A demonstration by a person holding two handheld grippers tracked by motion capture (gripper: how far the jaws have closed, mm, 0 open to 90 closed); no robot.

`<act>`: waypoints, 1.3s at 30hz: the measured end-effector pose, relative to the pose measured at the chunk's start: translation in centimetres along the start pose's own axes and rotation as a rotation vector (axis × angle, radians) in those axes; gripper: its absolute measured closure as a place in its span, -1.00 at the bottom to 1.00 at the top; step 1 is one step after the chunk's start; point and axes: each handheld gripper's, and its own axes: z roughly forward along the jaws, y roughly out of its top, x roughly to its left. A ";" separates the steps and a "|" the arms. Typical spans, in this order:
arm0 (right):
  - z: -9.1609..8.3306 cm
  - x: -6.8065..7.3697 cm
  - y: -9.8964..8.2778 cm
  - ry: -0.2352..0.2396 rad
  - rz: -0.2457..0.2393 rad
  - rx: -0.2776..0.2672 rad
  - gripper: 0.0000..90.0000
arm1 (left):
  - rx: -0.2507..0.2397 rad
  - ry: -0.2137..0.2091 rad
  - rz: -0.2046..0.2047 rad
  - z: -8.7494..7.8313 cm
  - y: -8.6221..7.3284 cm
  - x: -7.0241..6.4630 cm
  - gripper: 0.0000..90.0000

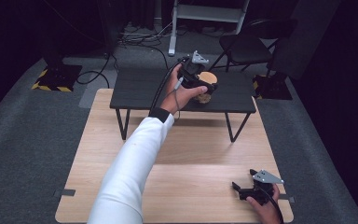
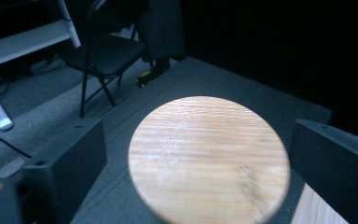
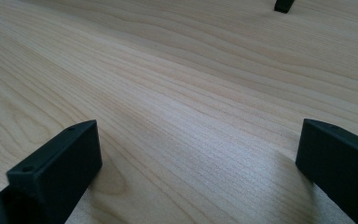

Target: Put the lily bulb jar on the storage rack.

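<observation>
Dark room, walls in shadow. Grey carpet floor [image 1: 28, 140]. Light wooden table [image 1: 182, 177] near; low black table [image 1: 140, 88] on its far edge. Far: black folding chair [image 1: 244, 46], white frame [image 1: 205, 14], cables [image 1: 135, 37]. Yellow-black striped bases [image 1: 56, 79] left and right.

From above our side, the high view faces forward and down on the light wooden table [image 1: 177, 172]. Beyond its far edge, the left gripper view sits close over the wooden disc [image 2: 209, 158]; both show it. The right gripper view skims low across the same tabletop.
</observation>
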 end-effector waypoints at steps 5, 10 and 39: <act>0.0 0.0 0.0 0.001 0.000 0.000 -1.00 | -0.037 0.000 0.000 -3.2 -1.5 -0.5 -0.97; 0.0 0.0 0.0 0.001 0.000 0.000 -1.00 | -0.070 0.023 0.021 -6.0 -3.8 -1.5 -0.98; 0.0 0.0 0.0 0.004 -0.002 0.000 -1.00 | -0.024 0.066 -0.008 -12.7 -26.6 -6.1 -0.99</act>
